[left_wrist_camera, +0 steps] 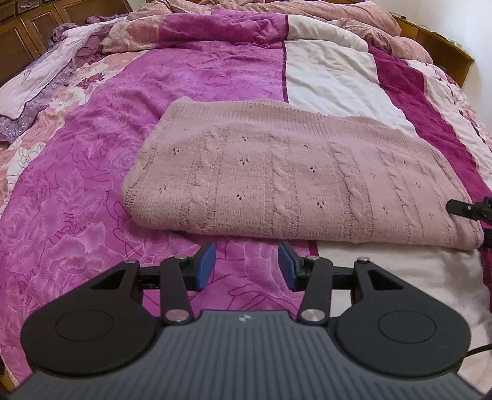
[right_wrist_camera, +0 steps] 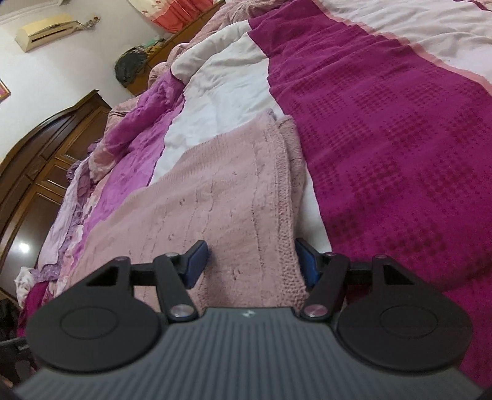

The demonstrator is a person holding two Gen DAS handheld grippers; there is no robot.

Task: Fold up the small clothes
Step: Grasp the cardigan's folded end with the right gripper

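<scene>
A folded dusty-pink cable-knit sweater [left_wrist_camera: 292, 172] lies flat on a magenta and white bedspread [left_wrist_camera: 92, 215]. My left gripper [left_wrist_camera: 247, 264] hovers over the bedspread just short of the sweater's near folded edge, open, with nothing between its blue pads. In the right wrist view my right gripper [right_wrist_camera: 252, 261] stands open astride the sweater's [right_wrist_camera: 215, 200] right-hand knitted edge. The cloth lies between the wide-apart pads, which do not pinch it. One black finger [left_wrist_camera: 470, 209] of the right gripper shows at the sweater's right end in the left wrist view.
Rumpled pink quilts [left_wrist_camera: 246, 9] are heaped at the bed's far end, and lilac floral fabric [left_wrist_camera: 30, 83] lies at the left. A dark wooden wardrobe [right_wrist_camera: 30, 184] stands beside the bed, a wooden headboard [left_wrist_camera: 436, 46] behind it. An air conditioner [right_wrist_camera: 46, 29] hangs on the wall.
</scene>
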